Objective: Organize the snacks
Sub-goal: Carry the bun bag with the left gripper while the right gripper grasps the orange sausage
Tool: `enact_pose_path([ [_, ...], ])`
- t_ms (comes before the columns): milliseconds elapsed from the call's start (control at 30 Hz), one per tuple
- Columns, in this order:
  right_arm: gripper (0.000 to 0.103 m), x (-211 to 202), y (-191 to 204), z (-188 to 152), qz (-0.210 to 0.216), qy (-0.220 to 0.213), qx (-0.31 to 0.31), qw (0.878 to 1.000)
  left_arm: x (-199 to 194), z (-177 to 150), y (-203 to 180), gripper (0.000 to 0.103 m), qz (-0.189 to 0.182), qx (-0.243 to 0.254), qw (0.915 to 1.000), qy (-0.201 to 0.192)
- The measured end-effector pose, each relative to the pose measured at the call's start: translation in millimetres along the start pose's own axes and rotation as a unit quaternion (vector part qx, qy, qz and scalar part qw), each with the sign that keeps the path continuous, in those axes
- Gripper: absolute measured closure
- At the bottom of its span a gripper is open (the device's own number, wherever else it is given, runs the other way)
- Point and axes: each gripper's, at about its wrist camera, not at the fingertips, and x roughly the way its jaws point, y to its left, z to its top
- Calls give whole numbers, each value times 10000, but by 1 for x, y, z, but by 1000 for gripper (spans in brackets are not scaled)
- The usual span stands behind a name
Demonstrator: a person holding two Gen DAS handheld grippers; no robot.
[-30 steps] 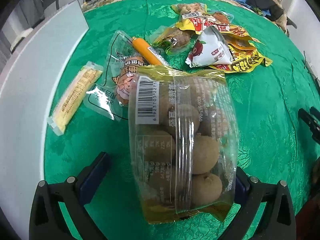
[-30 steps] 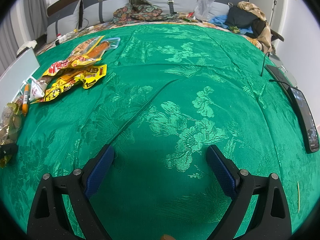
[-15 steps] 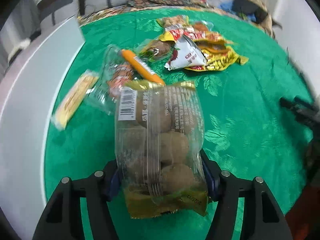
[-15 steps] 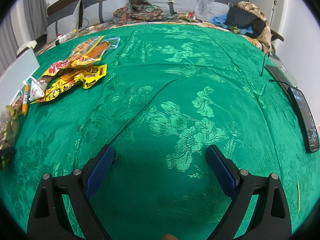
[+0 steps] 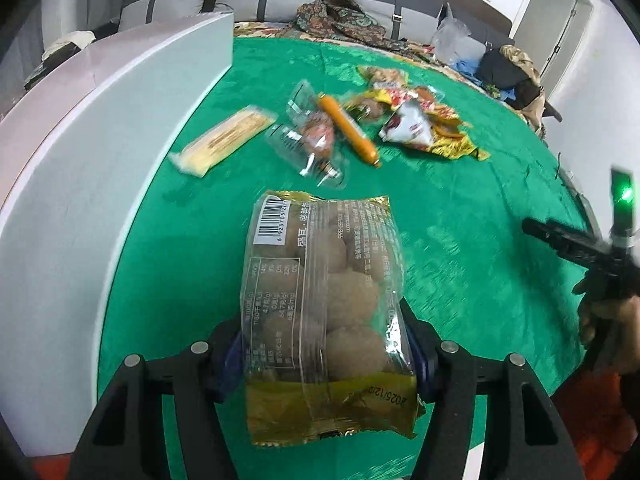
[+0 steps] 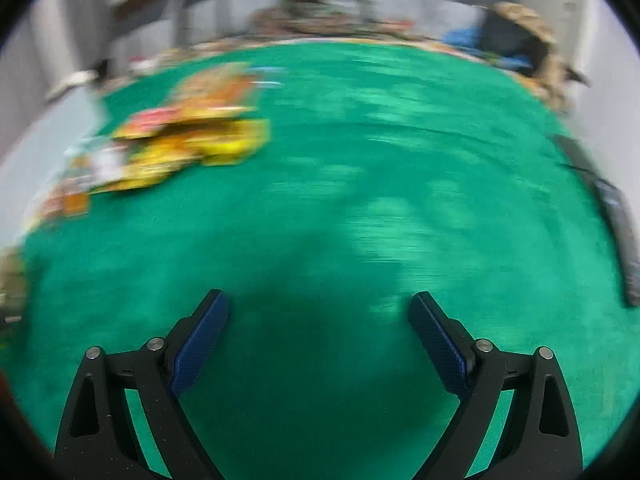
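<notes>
A clear bag of round brown snacks [image 5: 324,304] with gold ends is pinched between the blue pads of my left gripper [image 5: 326,346], lifted above the green cloth. Beyond it lie a yellow wafer pack [image 5: 228,138], a clear sausage pack [image 5: 314,140], an orange sausage stick [image 5: 348,130] and a heap of yellow and red packets [image 5: 420,124]. My right gripper [image 6: 318,320] stands open over bare green cloth with nothing between its fingers; its view is blurred, with the packet heap [image 6: 188,136] at the far left.
A white tray [image 5: 100,152] stands along the left edge of the table. The right gripper and the hand holding it [image 5: 600,268] show at the right of the left wrist view. A dark phone [image 6: 618,220] lies at the table's right edge.
My left gripper closed on the bag of brown snacks and drew back with it, away from the other packs. The right wrist view has shifted slightly and gone blurred.
</notes>
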Motion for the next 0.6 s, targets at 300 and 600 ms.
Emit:
enact_pose_path([
  [300, 12, 11, 170, 60, 2135, 143, -1515, 9650, 13, 1, 7, 36, 205, 120, 9997, 116],
  [600, 58, 80, 214, 104, 1717, 870, -1364, 9718, 4, -9, 23, 45, 5, -3, 10000, -71],
])
